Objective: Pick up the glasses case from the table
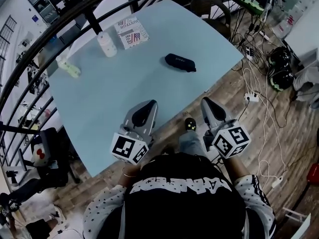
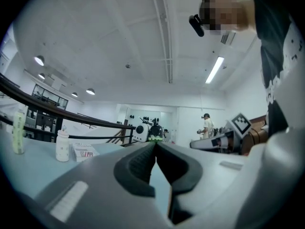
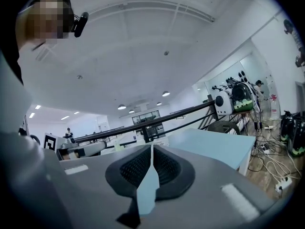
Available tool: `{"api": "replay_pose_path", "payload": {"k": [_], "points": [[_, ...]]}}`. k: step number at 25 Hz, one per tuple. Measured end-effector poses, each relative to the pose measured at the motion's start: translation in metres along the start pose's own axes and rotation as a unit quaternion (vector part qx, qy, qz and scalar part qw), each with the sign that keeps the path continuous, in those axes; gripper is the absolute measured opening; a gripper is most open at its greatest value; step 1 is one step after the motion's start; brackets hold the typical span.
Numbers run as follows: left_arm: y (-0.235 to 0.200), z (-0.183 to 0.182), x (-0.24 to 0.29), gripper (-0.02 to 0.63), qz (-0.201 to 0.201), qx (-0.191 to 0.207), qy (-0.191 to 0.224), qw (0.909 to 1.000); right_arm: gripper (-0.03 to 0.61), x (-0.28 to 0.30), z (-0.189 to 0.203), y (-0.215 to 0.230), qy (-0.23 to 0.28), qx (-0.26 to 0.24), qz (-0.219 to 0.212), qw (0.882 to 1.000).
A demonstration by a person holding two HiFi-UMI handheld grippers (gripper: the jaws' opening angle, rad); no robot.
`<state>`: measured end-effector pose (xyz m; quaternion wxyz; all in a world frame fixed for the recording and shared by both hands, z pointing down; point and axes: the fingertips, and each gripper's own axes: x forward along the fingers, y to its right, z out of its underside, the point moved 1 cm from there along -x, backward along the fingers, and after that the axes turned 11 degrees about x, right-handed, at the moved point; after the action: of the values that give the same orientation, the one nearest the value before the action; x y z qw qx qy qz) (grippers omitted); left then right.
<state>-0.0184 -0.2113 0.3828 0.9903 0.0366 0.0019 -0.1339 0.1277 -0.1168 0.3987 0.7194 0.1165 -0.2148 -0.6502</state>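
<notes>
The black glasses case lies on the light blue table, towards its far right side. Both grippers hover at the near edge, well short of the case. My left gripper is over the table's near edge; its jaws meet at the tips with nothing between them. My right gripper hangs just off the table's near right edge above the floor, shut and empty. Neither gripper view shows the case.
A white bottle, a printed box and a pale green bottle stand at the table's far left. A black railing curves behind the table. Cables and gear litter the wooden floor to the right.
</notes>
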Motion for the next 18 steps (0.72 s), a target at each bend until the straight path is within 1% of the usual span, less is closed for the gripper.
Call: {"api": "replay_pose_path", "payload": {"k": [3,5,10,18], "points": [[-0.009,0.000,0.011,0.000,-0.023,0.015,-0.009,0.9996,0.035,0.023,-0.013,0.010,-0.008,-0.019,-0.020,1.000],[-0.015,0.001,0.020,0.000,-0.035,0.022,-0.014,0.9990,0.038,0.038,-0.021,0.017,-0.009,-0.022,-0.031,0.999],[-0.027,0.005,0.044,0.000,-0.066,0.016,-0.022,0.9974,0.040,0.070,-0.029,0.041,-0.026,-0.019,-0.058,0.998],[-0.041,0.009,0.078,0.000,-0.117,0.019,-0.033,0.9925,0.065,0.113,-0.042,0.081,-0.054,-0.027,-0.092,0.994]]}}
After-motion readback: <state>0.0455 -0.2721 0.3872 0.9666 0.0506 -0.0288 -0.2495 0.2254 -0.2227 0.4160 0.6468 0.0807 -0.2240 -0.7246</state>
